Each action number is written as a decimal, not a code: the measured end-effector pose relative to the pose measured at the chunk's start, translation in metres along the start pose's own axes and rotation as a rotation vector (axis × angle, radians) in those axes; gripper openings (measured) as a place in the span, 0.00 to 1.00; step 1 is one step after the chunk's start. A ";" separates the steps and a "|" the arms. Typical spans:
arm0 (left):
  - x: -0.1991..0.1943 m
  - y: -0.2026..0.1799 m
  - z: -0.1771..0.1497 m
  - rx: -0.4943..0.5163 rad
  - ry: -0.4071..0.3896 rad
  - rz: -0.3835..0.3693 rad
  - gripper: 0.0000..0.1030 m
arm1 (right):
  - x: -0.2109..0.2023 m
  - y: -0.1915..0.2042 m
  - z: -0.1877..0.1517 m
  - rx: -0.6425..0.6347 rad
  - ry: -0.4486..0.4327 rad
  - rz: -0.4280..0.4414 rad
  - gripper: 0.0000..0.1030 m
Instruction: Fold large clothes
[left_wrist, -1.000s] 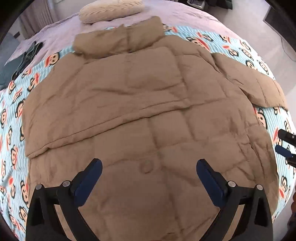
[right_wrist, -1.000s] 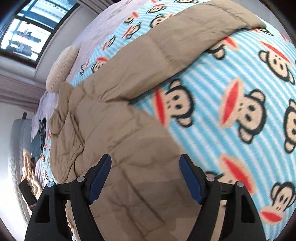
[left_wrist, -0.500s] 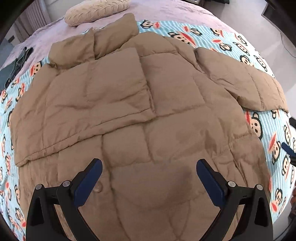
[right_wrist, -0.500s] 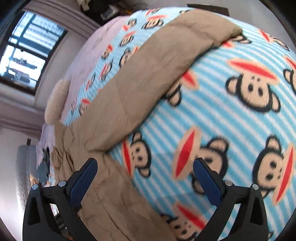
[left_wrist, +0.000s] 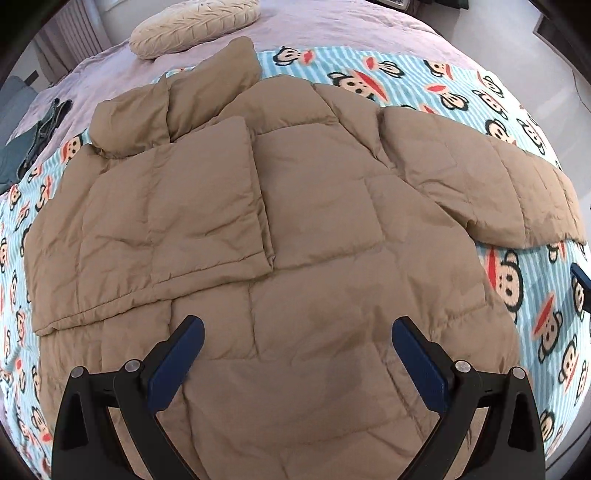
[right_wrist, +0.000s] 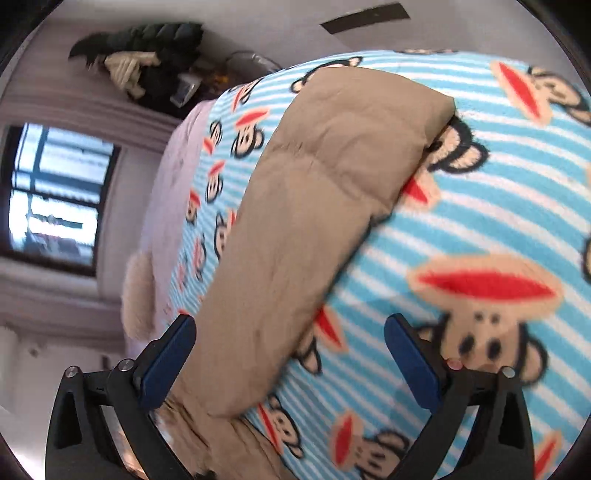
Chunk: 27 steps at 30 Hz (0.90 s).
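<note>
1. We have the tan quilted puffer jacket (left_wrist: 295, 229) lying flat on the bed, spread over the blue-striped monkey-print fleece blanket (left_wrist: 436, 85). One sleeve is already folded across the body; the other, the outstretched tan sleeve (right_wrist: 325, 192), still lies out to the side on the blanket.
2. We judge the jacket light but bulky: soft, springy fill that will puff back up, and a smooth shell that may slide under the pads. It is not fragile.
3. We think the best hold is a deep pinch at the cuff end or along a stitched seam, where the padding is thinner, not on a fat quilted panel.
4. Our left claw (left_wrist: 295, 354) hovers over the jacket's lower body, jaws wide apart, holding nothing.
5. Our right claw (right_wrist: 291, 354) has just been opening and narrowing slightly; it stands wide, with the sleeve passing between its jaws but unpinched.
6. Further out, a cream knitted cushion (left_wrist: 195, 22) rests on the lilac bedsheet (left_wrist: 332, 33).
</note>
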<state>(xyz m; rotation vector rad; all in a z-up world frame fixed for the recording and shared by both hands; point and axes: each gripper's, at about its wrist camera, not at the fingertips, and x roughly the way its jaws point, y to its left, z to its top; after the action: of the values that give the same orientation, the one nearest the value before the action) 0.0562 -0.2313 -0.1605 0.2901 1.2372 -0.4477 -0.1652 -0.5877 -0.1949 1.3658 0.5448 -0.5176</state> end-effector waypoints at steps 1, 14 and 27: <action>0.000 0.000 0.000 -0.002 0.000 0.002 0.99 | 0.005 -0.002 0.006 0.025 0.005 0.019 0.86; 0.001 0.004 0.002 -0.009 -0.016 0.051 0.99 | 0.067 -0.021 0.028 0.369 0.099 0.269 0.06; -0.011 0.069 -0.004 -0.092 -0.042 0.058 0.99 | 0.085 0.149 -0.038 -0.142 0.237 0.417 0.06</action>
<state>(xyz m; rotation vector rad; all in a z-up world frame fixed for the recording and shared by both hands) 0.0827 -0.1673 -0.1529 0.2364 1.2015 -0.3440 -0.0071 -0.5331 -0.1401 1.3642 0.4604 0.0228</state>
